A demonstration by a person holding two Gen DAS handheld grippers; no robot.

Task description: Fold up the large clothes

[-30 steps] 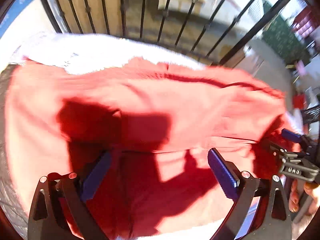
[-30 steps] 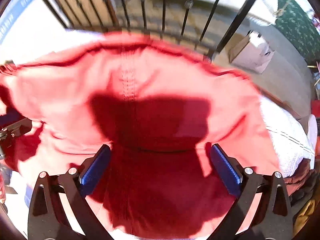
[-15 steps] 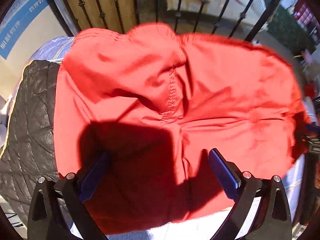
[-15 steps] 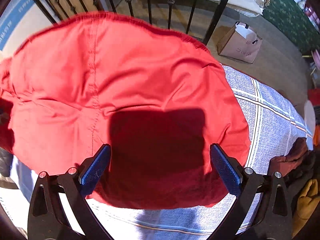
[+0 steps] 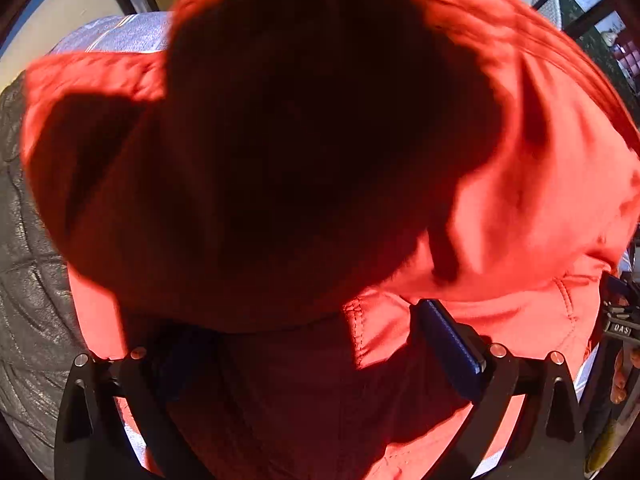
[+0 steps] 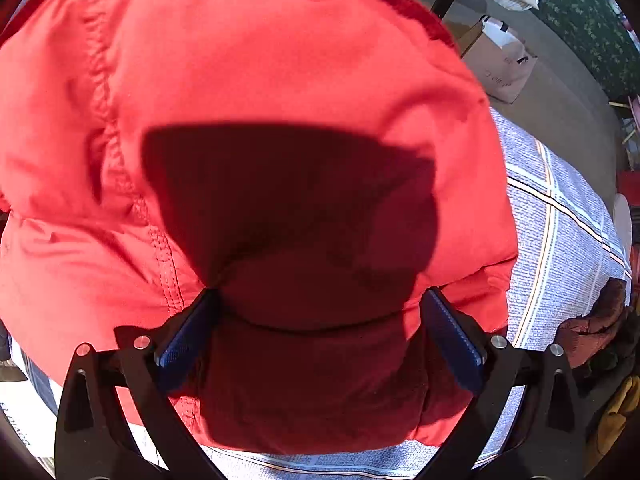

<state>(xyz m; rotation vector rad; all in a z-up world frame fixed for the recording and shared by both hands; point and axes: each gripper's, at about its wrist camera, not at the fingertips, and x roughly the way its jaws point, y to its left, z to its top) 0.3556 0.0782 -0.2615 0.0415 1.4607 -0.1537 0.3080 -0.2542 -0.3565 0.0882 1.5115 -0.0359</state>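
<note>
Cloth fills nearly all we can see: a red garment [image 6: 280, 80] of smooth, tightly woven fabric, puffed into rounded mounds, with a double row of stitching running down its left part in the right wrist view. It lies on a pale blue checked sheet [image 6: 560, 248] crossed by white and orange lines, which shows to the right of the garment and along the near edge. In the left wrist view the same red garment [image 5: 540, 200] rises in a tall fold, its middle lost in deep shadow, with a stitched hem near the right finger. To the left we see a black quilted leather surface [image 5: 28, 280], creased and slightly glossy.

Our right gripper [image 6: 320, 336] has its blue ribbed pads [image 6: 452, 340] spread wide, and a bulge of the red fabric swells up between them, touching both inner faces without being pinched. Our left gripper [image 5: 312, 344] is likewise spread wide; its right pad [image 5: 448, 340] is lit, the left one sits in shadow, and the cloth lies between them, with nothing clamped that we can tell.

Far right, beyond the sheet, stands a cardboard box [image 6: 500, 68] on a grey floor.
</note>
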